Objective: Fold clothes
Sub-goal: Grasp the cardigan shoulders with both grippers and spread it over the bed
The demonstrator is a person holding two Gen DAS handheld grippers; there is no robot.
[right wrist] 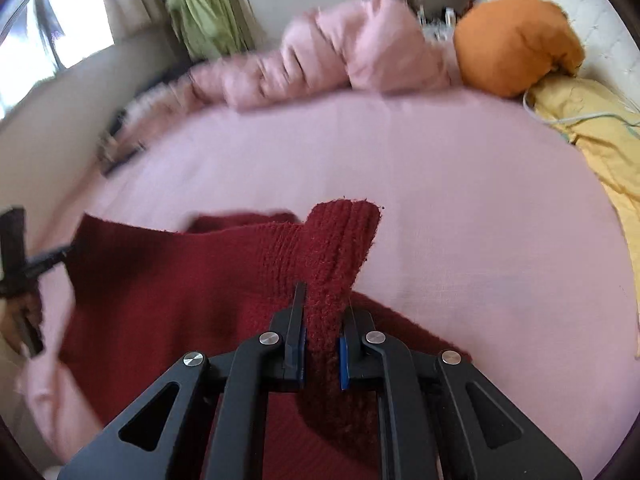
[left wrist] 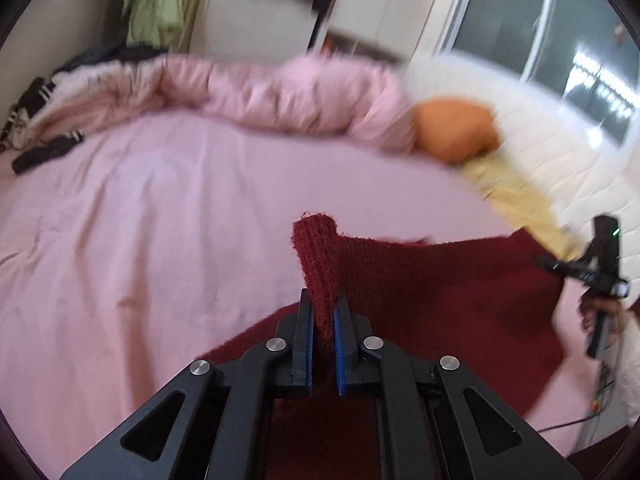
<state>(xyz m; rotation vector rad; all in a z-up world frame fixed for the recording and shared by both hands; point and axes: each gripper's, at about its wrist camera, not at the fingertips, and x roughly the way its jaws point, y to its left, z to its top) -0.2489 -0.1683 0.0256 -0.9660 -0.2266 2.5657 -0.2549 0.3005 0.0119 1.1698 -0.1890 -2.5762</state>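
A dark red knitted sweater (left wrist: 440, 288) hangs stretched between my two grippers above a pink bed sheet (left wrist: 140, 220). My left gripper (left wrist: 323, 300) is shut on one ribbed corner of the sweater, which sticks up past the fingertips. My right gripper (right wrist: 323, 300) is shut on the other ribbed corner of the sweater (right wrist: 168, 288). The right gripper also shows at the right edge of the left wrist view (left wrist: 600, 280); the left gripper shows at the left edge of the right wrist view (right wrist: 20, 272).
A bunched pink quilt (left wrist: 280, 92) lies along the far side of the bed. An orange cushion (right wrist: 516, 48) and a yellow cloth (right wrist: 592, 128) lie at the right. Black striped clothes (left wrist: 44, 148) lie at the far left. A white mattress (left wrist: 540, 140) stands by the window.
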